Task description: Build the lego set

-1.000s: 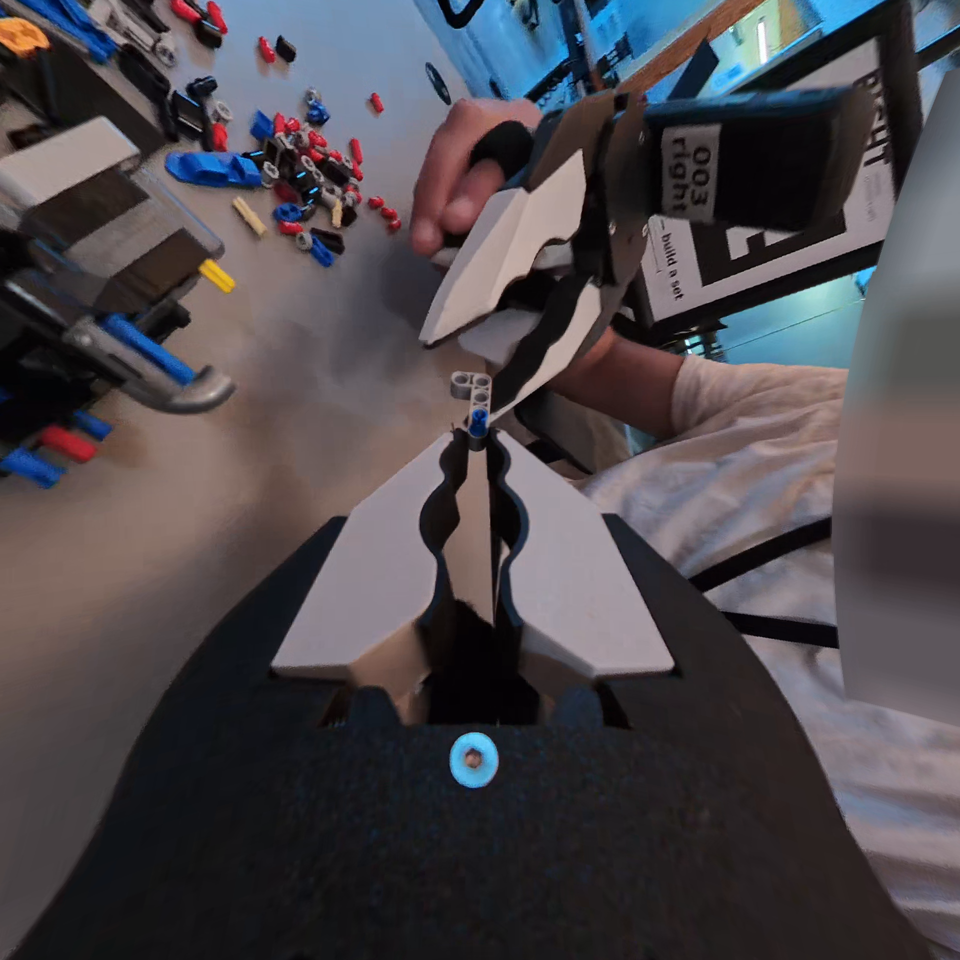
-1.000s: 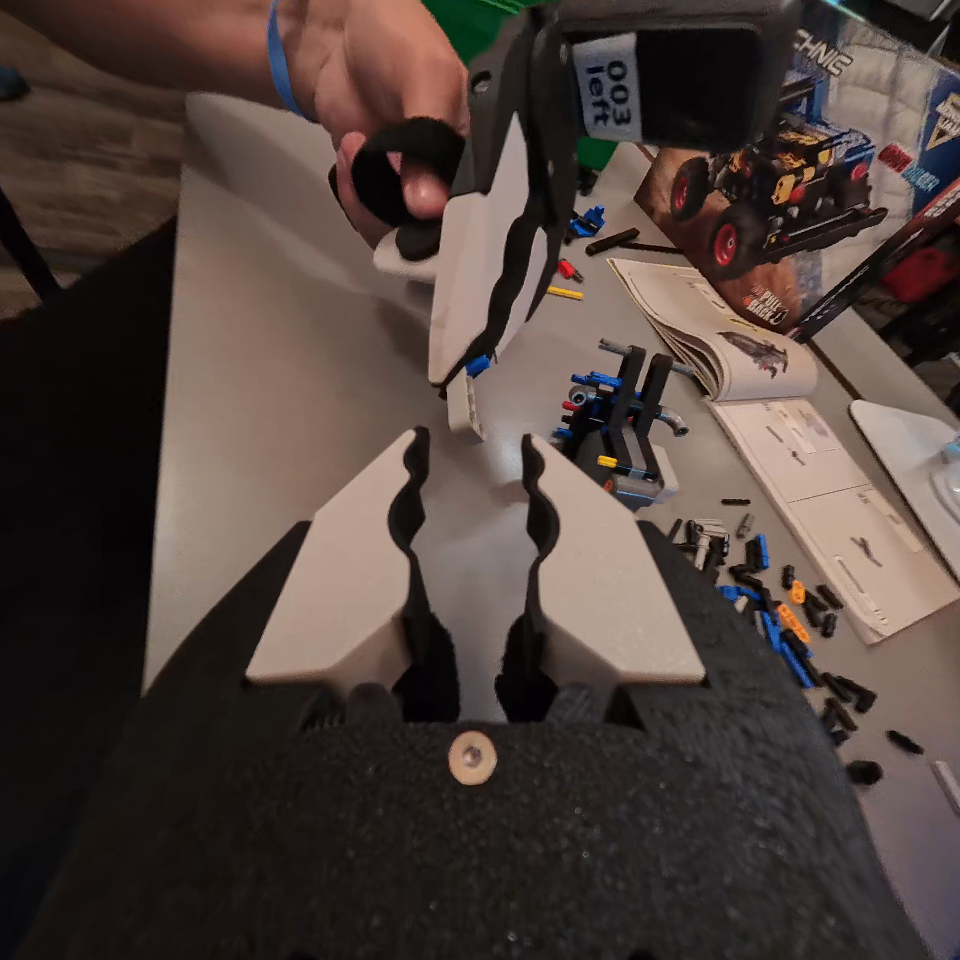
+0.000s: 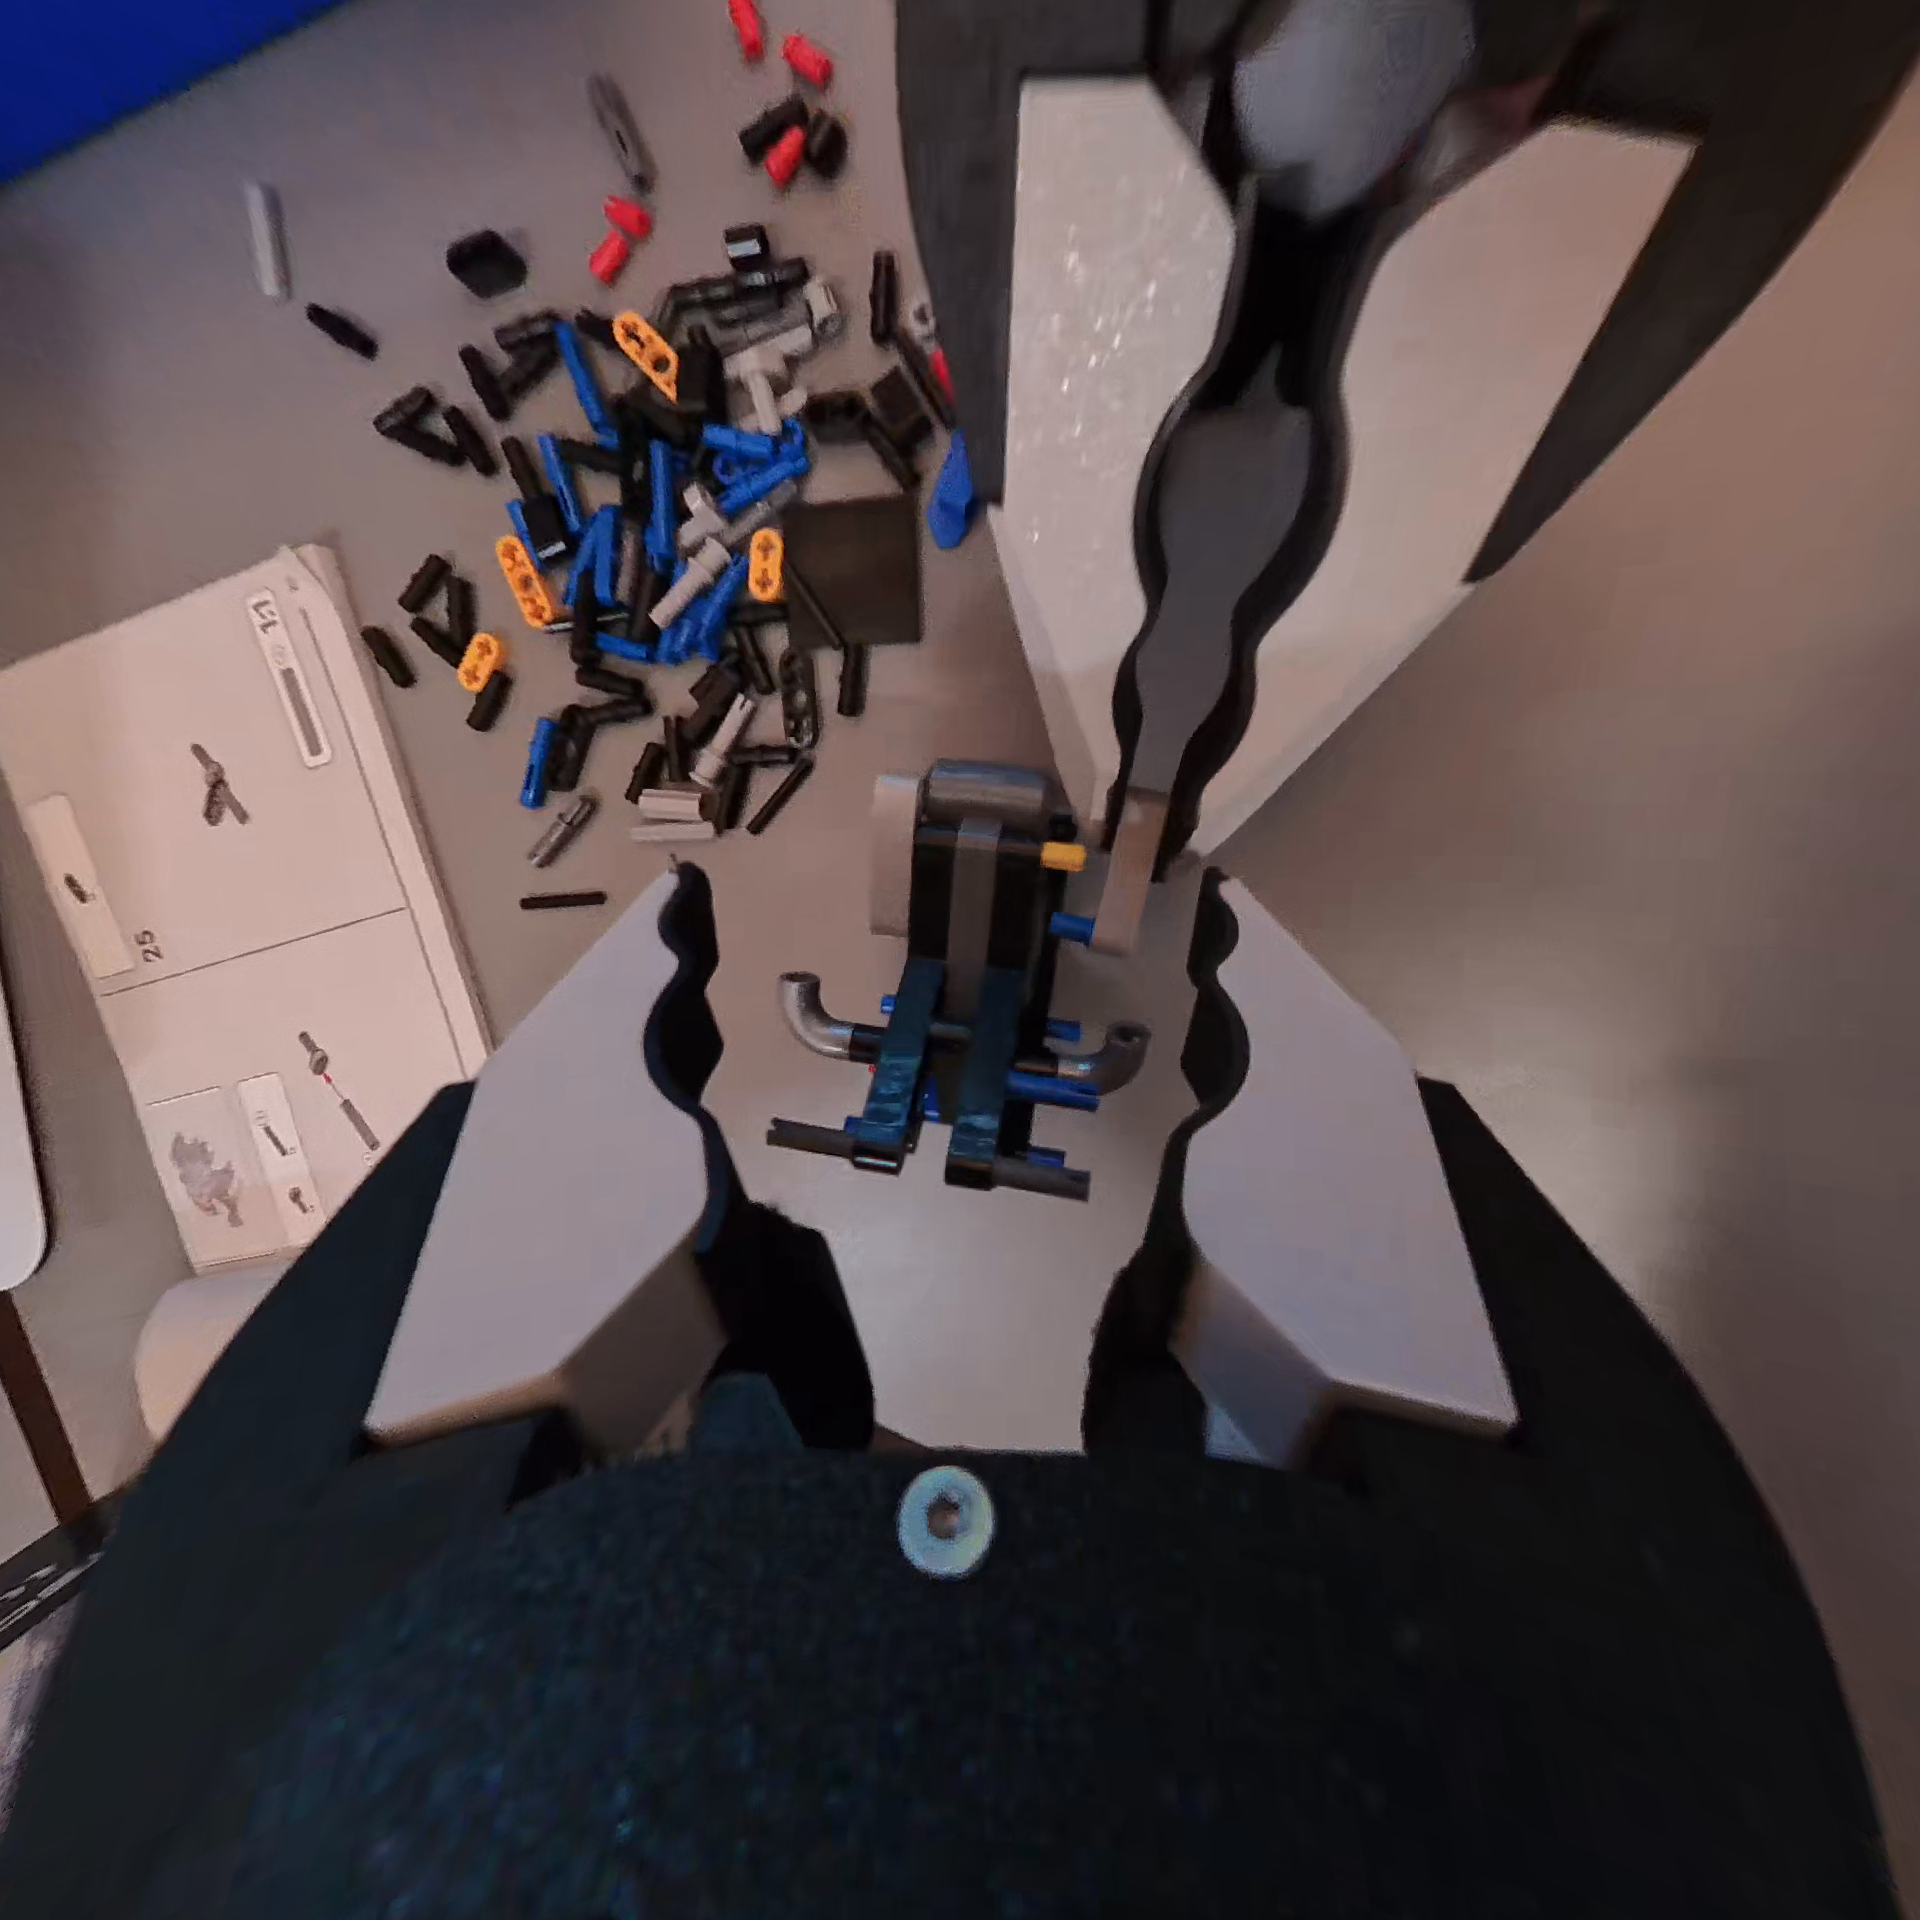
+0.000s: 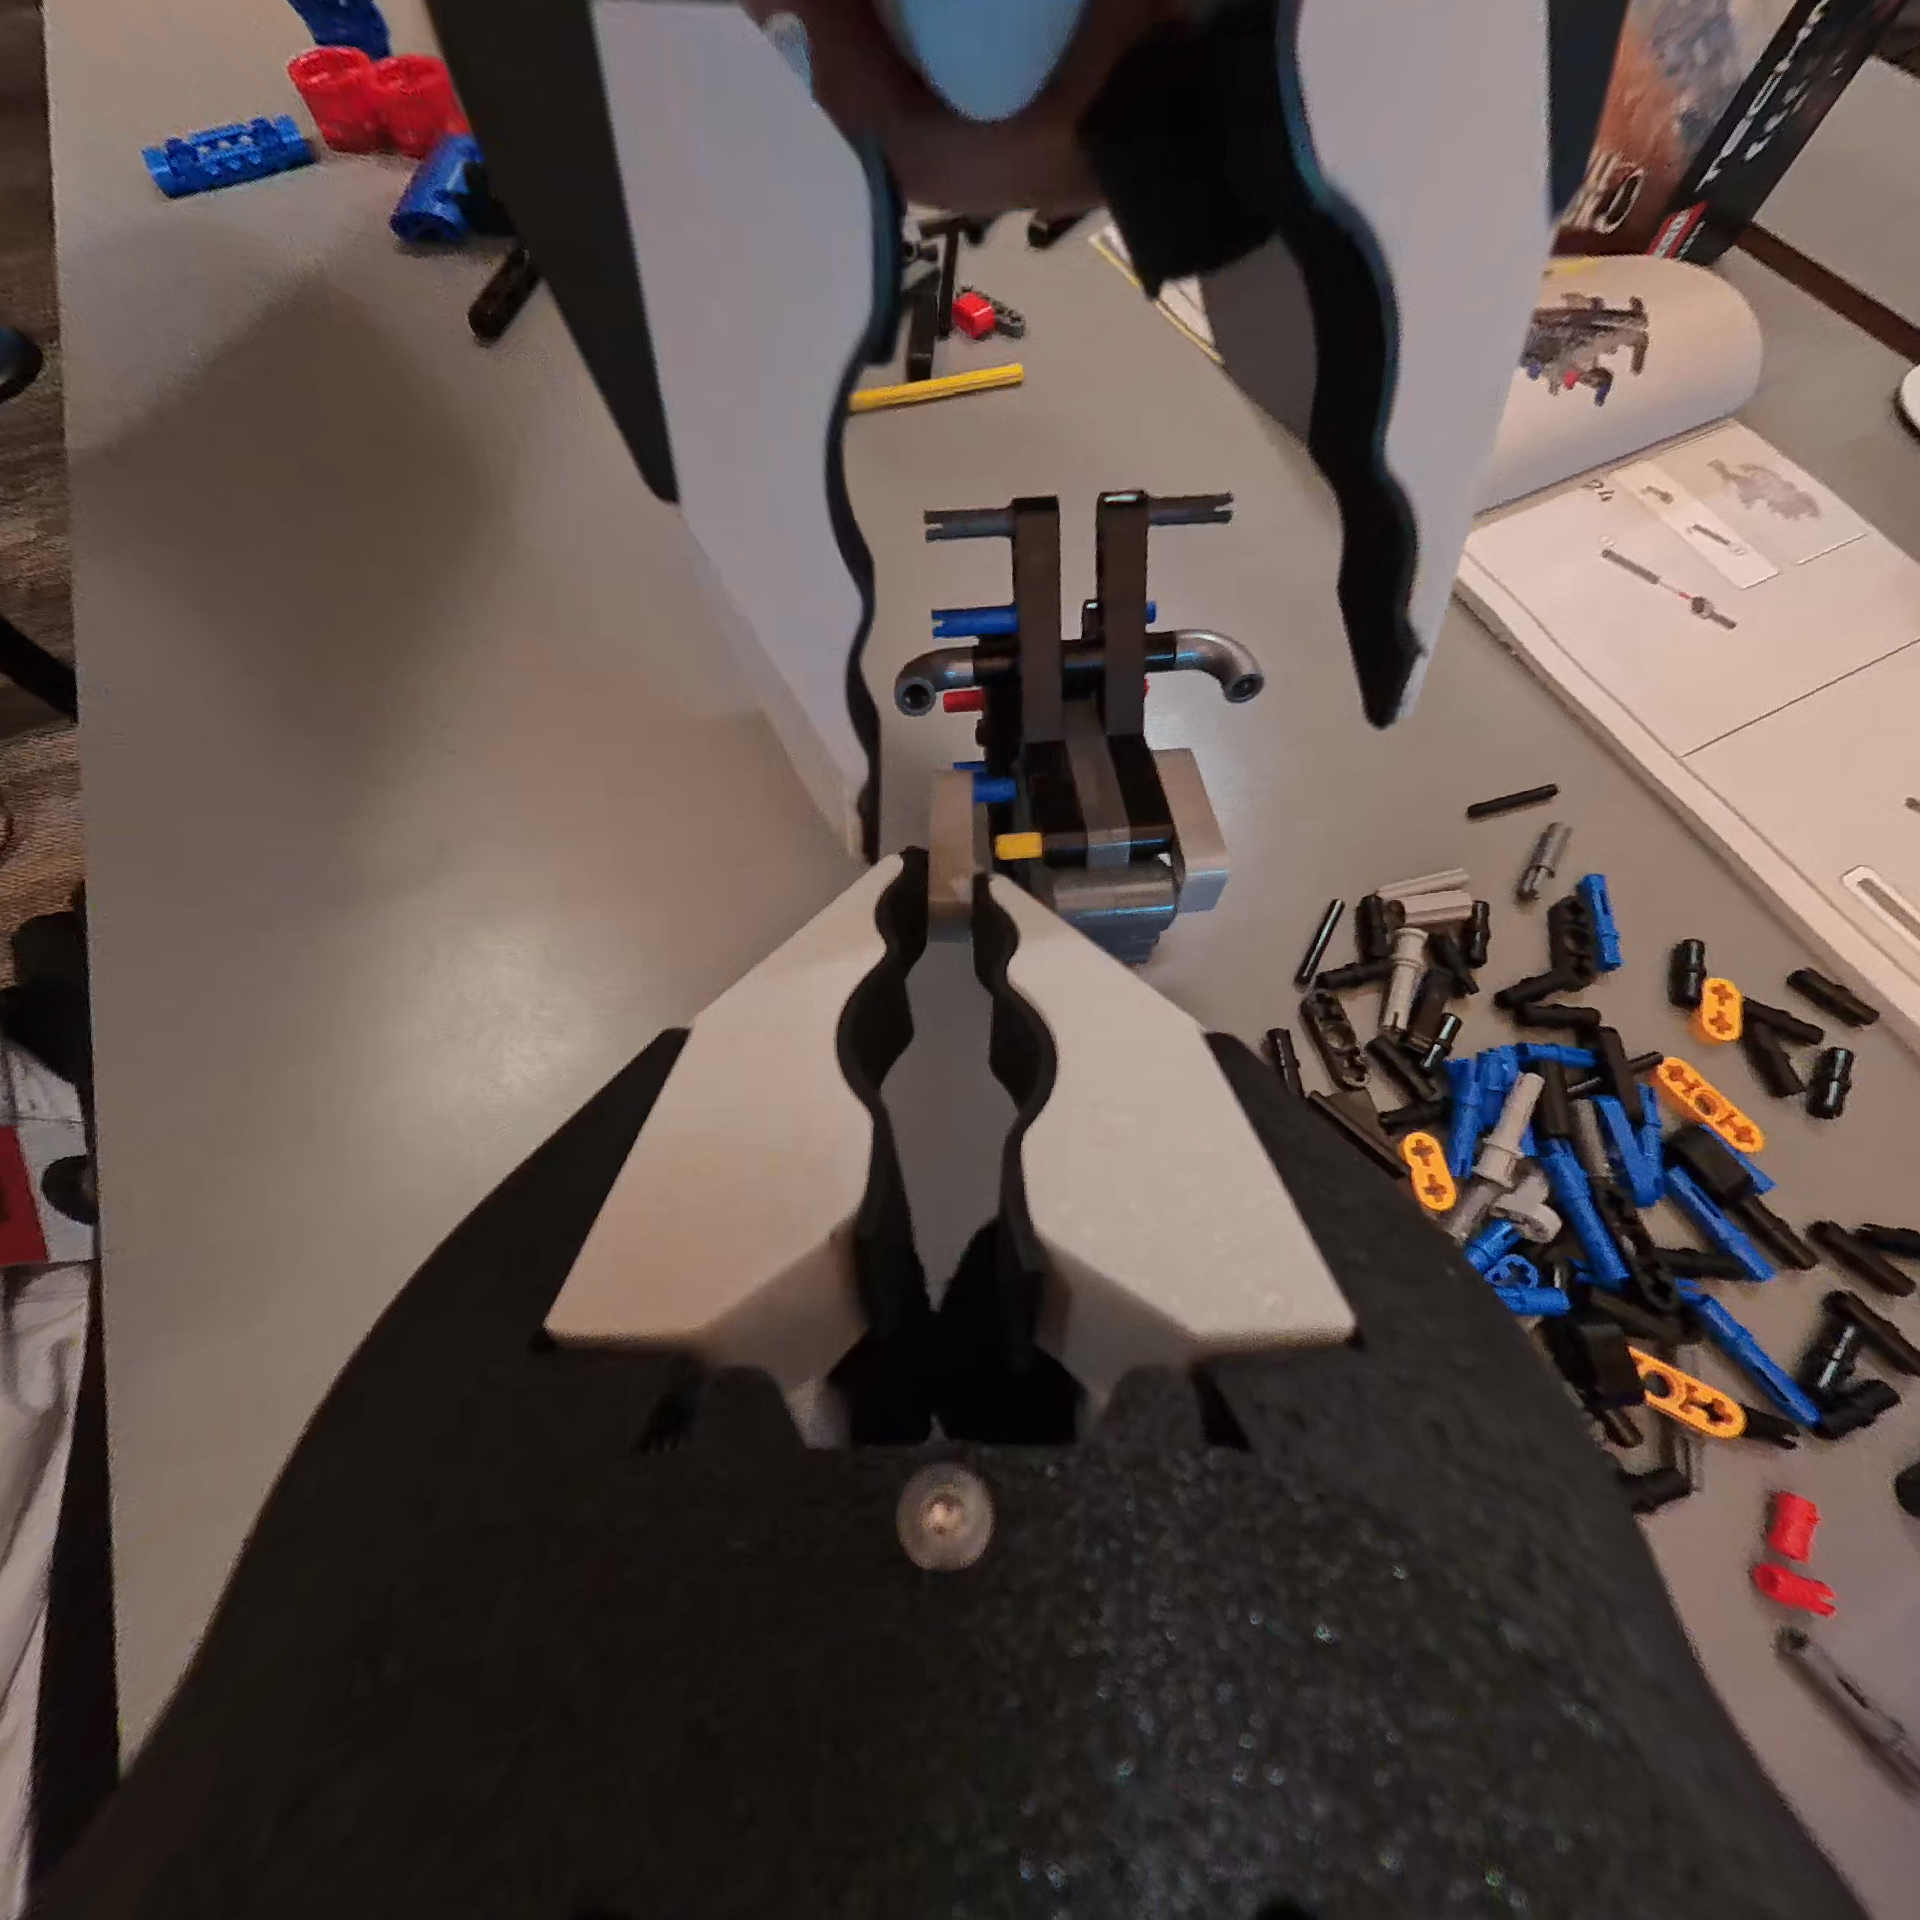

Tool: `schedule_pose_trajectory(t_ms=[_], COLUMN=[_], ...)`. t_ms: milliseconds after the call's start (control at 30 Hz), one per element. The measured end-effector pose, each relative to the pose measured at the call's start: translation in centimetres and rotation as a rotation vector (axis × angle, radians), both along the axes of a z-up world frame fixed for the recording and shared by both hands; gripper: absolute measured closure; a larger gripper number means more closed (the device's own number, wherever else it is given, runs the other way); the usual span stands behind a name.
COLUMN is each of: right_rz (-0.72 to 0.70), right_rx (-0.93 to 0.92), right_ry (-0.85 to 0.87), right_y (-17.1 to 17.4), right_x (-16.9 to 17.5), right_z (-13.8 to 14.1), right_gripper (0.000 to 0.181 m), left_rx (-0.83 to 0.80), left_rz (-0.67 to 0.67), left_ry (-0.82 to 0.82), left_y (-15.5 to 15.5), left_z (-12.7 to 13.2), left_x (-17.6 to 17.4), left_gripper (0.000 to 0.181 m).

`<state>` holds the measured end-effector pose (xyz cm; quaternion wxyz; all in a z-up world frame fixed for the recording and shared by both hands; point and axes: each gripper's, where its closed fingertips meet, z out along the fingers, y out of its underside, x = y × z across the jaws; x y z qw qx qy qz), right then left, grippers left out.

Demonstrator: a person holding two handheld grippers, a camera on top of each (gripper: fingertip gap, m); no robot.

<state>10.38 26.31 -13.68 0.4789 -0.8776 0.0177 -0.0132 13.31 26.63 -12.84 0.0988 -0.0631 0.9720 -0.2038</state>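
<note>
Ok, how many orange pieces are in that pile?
4. One orange piece lies at the far edge of the pile, two sit in the middle, and one is nearest the booklet. Others may be buried.

We're at a hobby-style building bench [image 4: 343,935] indoors, grey and smooth, more a workroom or office corner than a kitchen. A heap of loose bricks [image 3: 665,540] in black, blue and orange sprawls across it, an open instruction booklet [image 3: 239,894] lies flat alongside, the printed set box [image 4: 1704,135] stands at the far edge, and a half-built model [image 4: 1081,727] sits mid-bench. Patterned carpet [image 4: 31,436] shows beyond the bench edge.
</note>
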Motion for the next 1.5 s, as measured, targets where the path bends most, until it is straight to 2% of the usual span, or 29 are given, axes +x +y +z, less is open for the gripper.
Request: schedule_pose_trajectory(t_ms=[333, 400, 533, 667, 967, 1300, 1500], right_rz=[-0.023, -0.022, -0.017, -0.019, -0.061, -0.097, -0.107], right_rx=[0.000, 0.000, -0.005, -0.020, -0.010, -0.029, 0.011], right_ry=[-0.005, -0.004, -0.032, -0.046, -0.034, -0.048, 0.014], right_y=[0.0, 0.0, 0.2, 0.3, 0.3, -0.1, -0.5], right_x=[0.3, 0.3, 0.2, 0.1, 0.5, 0.7, 0.8], right_z=[-0.1, -0.2, -0.2, -0.5, -0.1, -0.1, 0.4], right_gripper=[0.174, 0.174, 0.174, 0.174, 0.174, 0.174, 0.174], left_rx=[0.132, 0.138, 0.157, 0.143, 0.163, 0.176, 0.206], left_rz=[-0.050, -0.058, -0.048, -0.045, -0.076, -0.091, -0.109], left_ry=[0.003, 0.019, 0.007, 0.037, 0.031, 0.015, 0.015], left_y=[0.2, 0.1, 0.6, 0.8, 0.5, 0.2, 0.2], left_z=[-1.8, -1.9, -1.9, -1.4, -1.8, -1.9, -2.0], left_x=[-0.2, -0.4, 0.0, -0.2, -0.2, 0.0, 0.1], left_gripper=[0.108, 0.113, 0.106, 0.108, 0.128, 0.128, 0.129])
